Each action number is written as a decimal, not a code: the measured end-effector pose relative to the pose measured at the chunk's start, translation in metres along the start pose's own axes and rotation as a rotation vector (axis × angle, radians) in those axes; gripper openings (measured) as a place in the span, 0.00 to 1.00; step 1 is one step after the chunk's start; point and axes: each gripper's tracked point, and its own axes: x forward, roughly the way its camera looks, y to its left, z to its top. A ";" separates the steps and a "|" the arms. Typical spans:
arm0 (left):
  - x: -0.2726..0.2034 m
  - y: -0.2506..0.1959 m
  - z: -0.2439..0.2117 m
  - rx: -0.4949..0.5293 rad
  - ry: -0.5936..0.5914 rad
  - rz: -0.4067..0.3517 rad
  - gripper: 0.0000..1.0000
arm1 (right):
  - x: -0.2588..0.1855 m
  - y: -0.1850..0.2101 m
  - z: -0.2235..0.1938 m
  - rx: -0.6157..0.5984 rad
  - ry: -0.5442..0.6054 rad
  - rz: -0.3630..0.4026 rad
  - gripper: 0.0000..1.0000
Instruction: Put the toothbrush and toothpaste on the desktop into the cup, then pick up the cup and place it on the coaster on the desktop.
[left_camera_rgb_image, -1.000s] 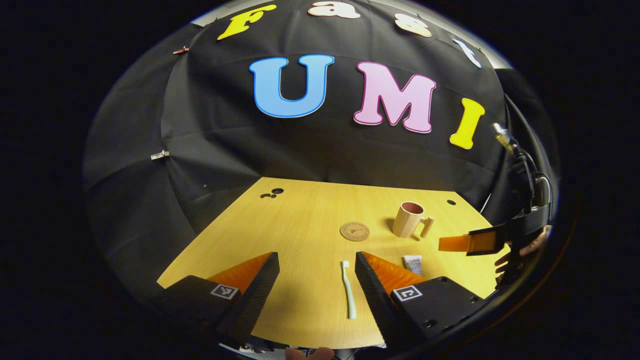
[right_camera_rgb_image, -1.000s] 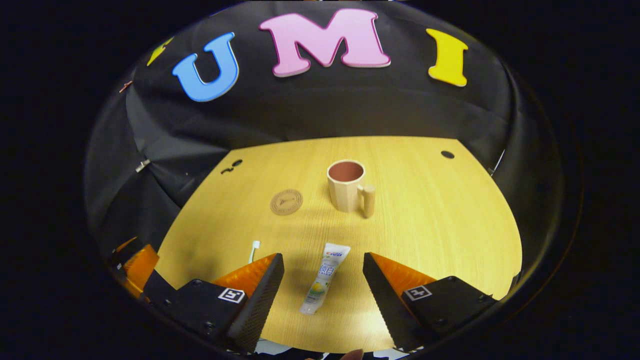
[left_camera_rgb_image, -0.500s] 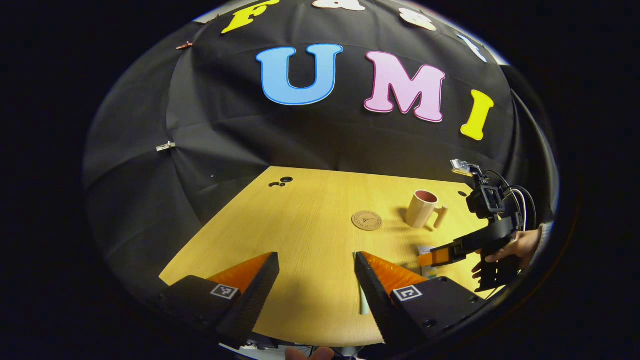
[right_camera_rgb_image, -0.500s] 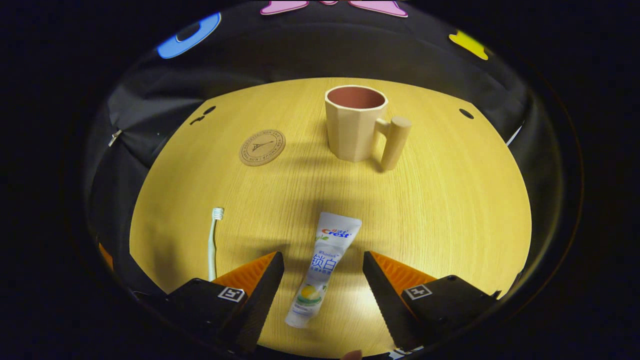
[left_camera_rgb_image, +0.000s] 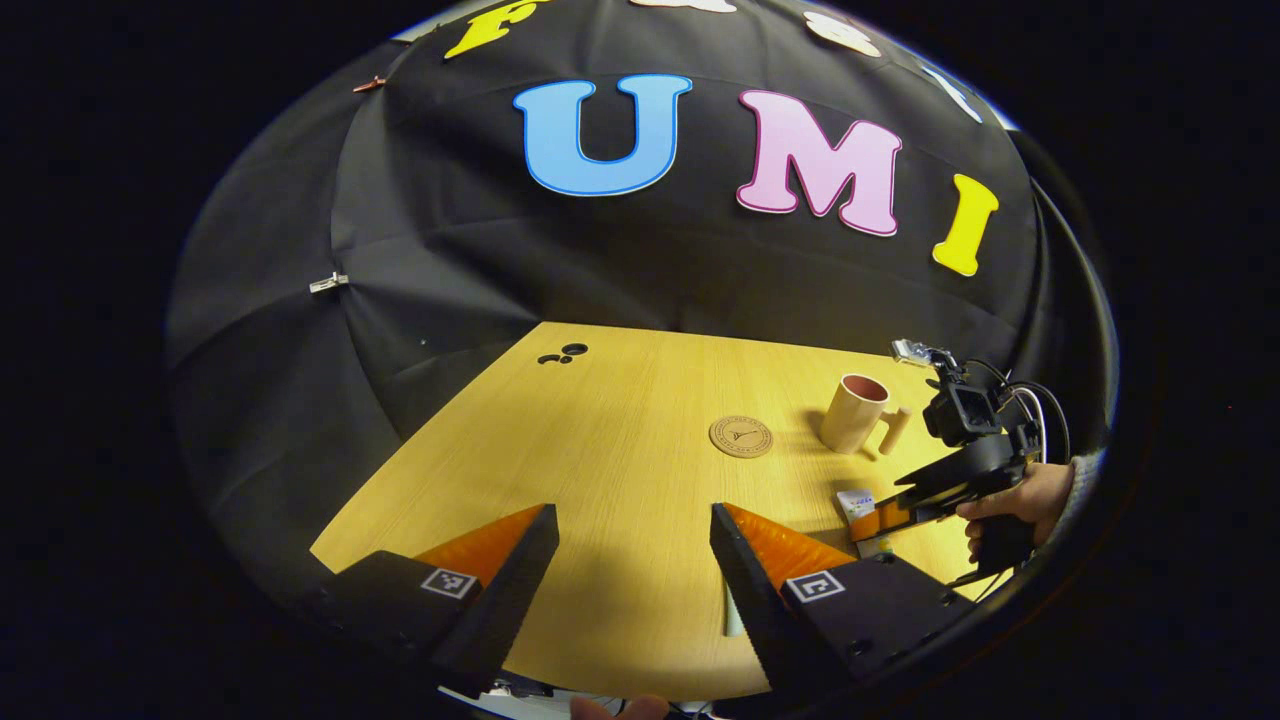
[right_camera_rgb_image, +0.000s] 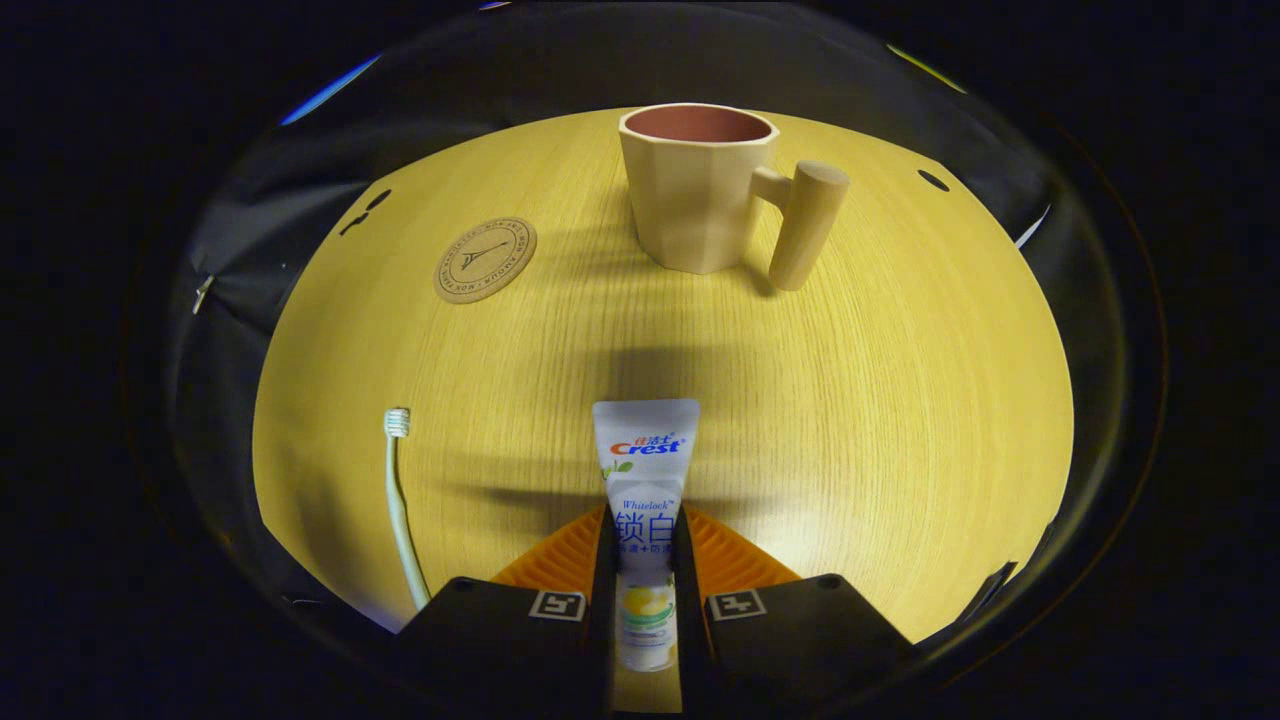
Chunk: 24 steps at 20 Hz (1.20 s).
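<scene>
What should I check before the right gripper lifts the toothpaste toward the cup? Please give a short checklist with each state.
1. Right gripper shut on the toothpaste: ok, both fingers press its sides.
2. Cup upright, mouth open: ok.
3. Path from toothpaste to cup free: ok.
4. Toothbrush apart from the grip: ok, it lies to one side.
5. Left gripper open and away from the cup: ok.
6. Grip firmness: cannot tell.
</scene>
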 end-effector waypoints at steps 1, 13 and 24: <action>0.001 -0.002 0.000 0.002 0.006 -0.001 0.96 | -0.002 -0.001 0.002 -0.001 -0.014 0.012 0.26; 0.052 -0.074 -0.040 0.016 0.205 -0.138 0.97 | -0.113 -0.025 0.049 0.045 -0.380 0.221 0.17; 0.106 -0.078 -0.107 0.127 0.449 -0.034 0.95 | -0.176 -0.094 0.054 0.015 -0.480 0.264 0.17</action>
